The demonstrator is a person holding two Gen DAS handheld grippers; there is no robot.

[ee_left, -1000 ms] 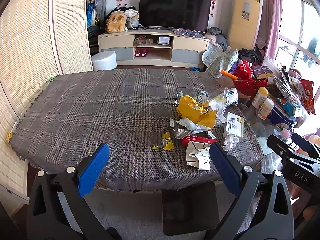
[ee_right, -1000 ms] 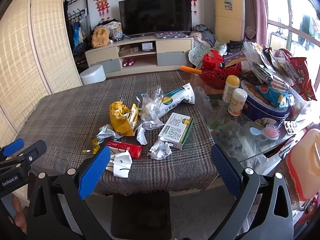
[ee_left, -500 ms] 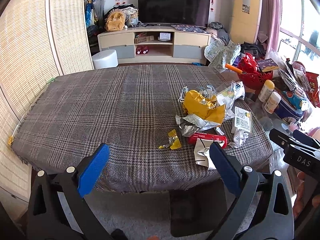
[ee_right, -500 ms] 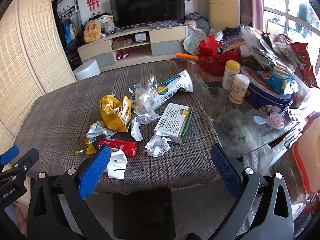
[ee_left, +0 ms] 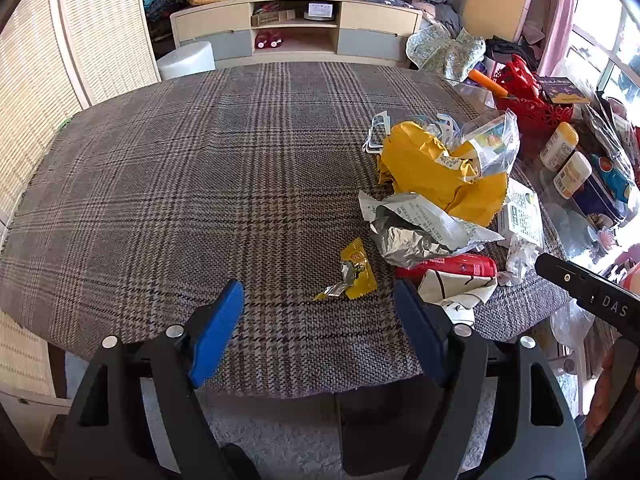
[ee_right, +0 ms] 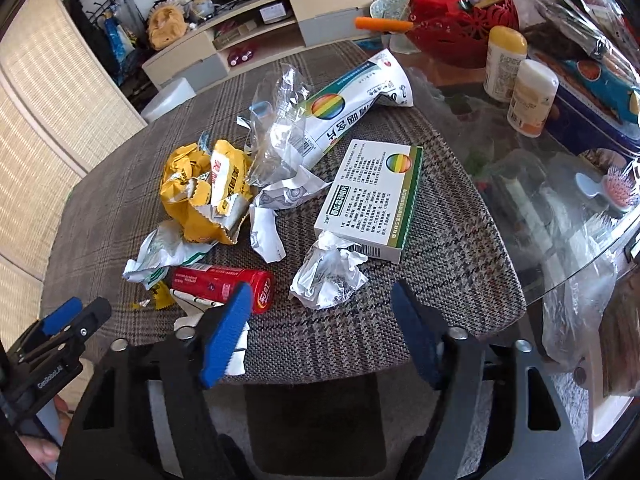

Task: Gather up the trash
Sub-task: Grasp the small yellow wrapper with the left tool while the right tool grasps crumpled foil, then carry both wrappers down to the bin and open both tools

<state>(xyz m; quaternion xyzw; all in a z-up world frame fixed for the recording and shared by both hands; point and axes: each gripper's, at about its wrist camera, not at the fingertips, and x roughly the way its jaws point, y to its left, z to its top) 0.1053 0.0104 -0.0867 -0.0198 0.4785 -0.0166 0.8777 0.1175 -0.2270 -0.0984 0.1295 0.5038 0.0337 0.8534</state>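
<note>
Trash lies on the plaid tablecloth point(ee_left: 180, 184). A small yellow candy wrapper point(ee_left: 356, 270) lies just beyond my left gripper point(ee_left: 318, 304), whose jaws are closing with nothing between them. A silver foil wrapper point(ee_left: 416, 228), a yellow crumpled bag point(ee_left: 432, 164) and a red tube point(ee_left: 456, 266) sit to its right. A crumpled white paper ball point(ee_right: 330, 272) lies just ahead of my right gripper point(ee_right: 324, 312), whose jaws are closing, empty. A white and green box point(ee_right: 372, 196), the red tube point(ee_right: 220, 282) and the yellow bag point(ee_right: 204, 188) are nearby.
A glass tabletop point(ee_right: 540, 184) at the right carries two white bottles point(ee_right: 532, 96), a blue tin point(ee_right: 592, 100), a hairbrush point(ee_right: 620, 190) and a red basket point(ee_right: 460, 28). A dark stool point(ee_left: 380, 428) stands under the table's near edge. A TV cabinet point(ee_left: 296, 26) is behind.
Both grippers have come down and forward toward the table, and the trash looks larger. The jaws of both have narrowed from fully wide.
</note>
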